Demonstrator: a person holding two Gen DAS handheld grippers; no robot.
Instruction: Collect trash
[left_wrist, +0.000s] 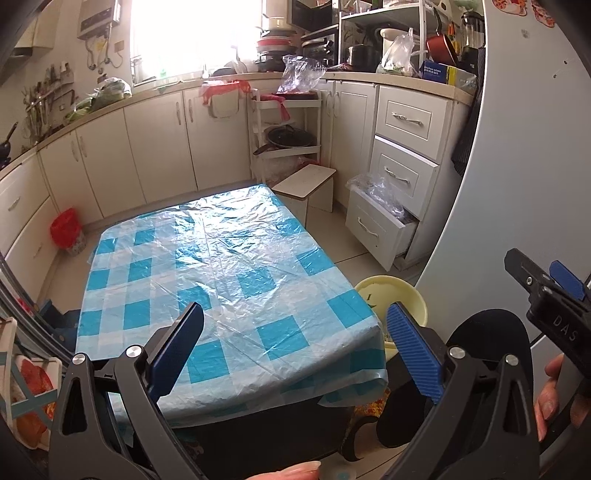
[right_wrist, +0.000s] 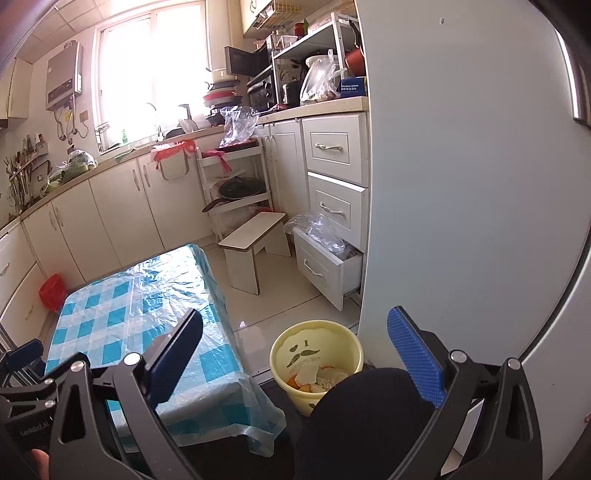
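1. Left gripper (left_wrist: 295, 354): jaws apart, holding nothing, above the blue-checked tablecloth (left_wrist: 221, 266).
2. Right gripper (right_wrist: 295, 365): jaws apart, holding nothing.
3. Yellow bin (right_wrist: 317, 343): on the floor beside the table, containing paper trash (right_wrist: 317, 376).

The bench (right_wrist: 122, 317) sits low in the middle of the floor, and just to its right stands the bin (right_wrist: 317, 363) with scraps inside, tight against the fridge (right_wrist: 461, 184). Beyond them, a stool (right_wrist: 253, 236) stands before the shelf rack (right_wrist: 236, 177), and right of it a bottom drawer (right_wrist: 325, 269) hangs open.
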